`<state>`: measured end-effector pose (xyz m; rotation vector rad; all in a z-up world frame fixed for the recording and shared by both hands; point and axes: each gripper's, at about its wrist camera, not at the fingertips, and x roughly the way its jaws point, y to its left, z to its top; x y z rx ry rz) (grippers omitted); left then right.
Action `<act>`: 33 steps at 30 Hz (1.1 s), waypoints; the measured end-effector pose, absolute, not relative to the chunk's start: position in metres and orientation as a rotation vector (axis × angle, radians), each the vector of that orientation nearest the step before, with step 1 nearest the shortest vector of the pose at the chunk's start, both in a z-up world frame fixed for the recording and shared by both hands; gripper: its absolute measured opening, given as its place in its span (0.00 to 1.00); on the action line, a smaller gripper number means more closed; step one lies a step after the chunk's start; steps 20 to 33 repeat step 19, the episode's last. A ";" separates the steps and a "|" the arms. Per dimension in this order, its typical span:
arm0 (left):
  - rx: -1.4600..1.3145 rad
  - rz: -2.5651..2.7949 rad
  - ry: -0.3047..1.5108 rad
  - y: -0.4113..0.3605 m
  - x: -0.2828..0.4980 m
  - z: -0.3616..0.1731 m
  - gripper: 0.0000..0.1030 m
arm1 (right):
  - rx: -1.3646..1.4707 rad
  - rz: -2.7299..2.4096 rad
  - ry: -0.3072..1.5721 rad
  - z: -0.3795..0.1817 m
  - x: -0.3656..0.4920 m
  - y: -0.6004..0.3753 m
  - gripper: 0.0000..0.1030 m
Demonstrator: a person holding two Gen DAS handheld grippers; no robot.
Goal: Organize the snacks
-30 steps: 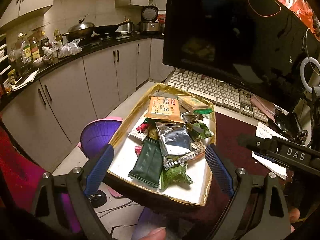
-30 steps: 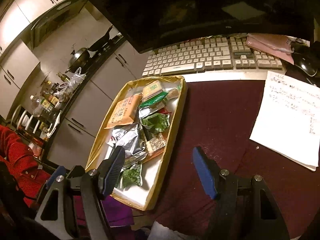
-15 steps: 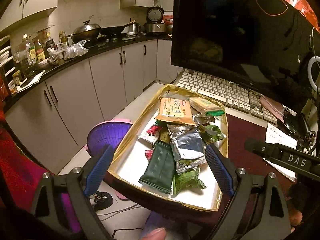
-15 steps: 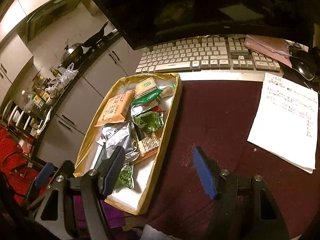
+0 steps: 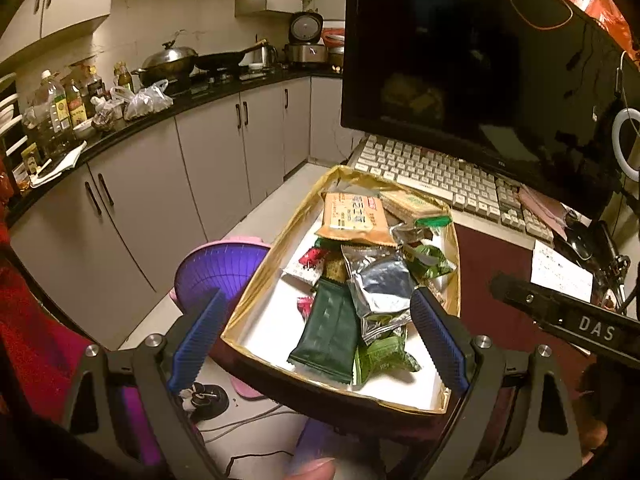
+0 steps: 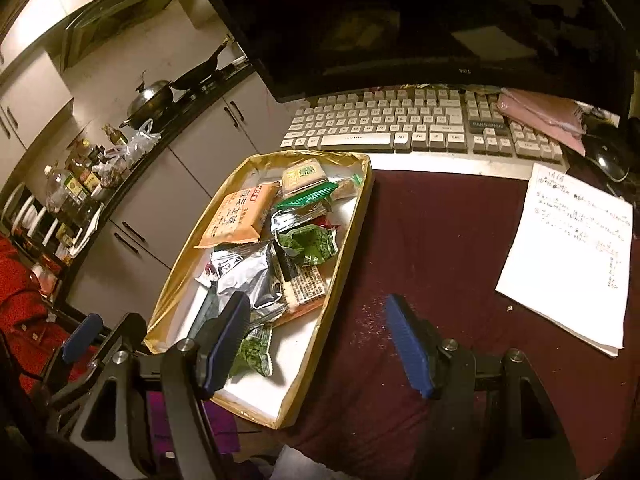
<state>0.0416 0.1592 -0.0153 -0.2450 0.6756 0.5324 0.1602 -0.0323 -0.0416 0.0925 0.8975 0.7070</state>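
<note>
A shallow gold-rimmed box point(image 5: 256, 280) point(image 6: 348, 240) sits at the left edge of a dark red table and holds several snack packets: an orange packet point(image 5: 354, 218) point(image 6: 240, 216), a silver pouch point(image 5: 380, 284) point(image 6: 244, 276), a dark green bar point(image 5: 328, 332) and light green packets point(image 5: 384, 356) point(image 6: 308, 242). My left gripper point(image 5: 316, 340) is open and empty, above the box's near end. My right gripper point(image 6: 320, 344) is open and empty, straddling the box's right rim near its front corner.
A white keyboard point(image 6: 400, 128) point(image 5: 440, 176) and a black monitor point(image 5: 460, 60) stand behind the box. A white handwritten sheet point(image 6: 572, 252) lies at the right. A purple basket point(image 5: 220, 272) stands on the floor at the left. Kitchen cabinets point(image 5: 160, 192) lie beyond.
Both grippers have moved right and a little forward over the table; the box has shifted in both views. Both stay open and empty. The snacks have not moved.
</note>
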 end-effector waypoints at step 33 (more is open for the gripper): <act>-0.213 0.521 0.735 0.181 0.047 -0.030 0.90 | 0.073 0.732 0.916 -0.052 0.157 -0.013 0.68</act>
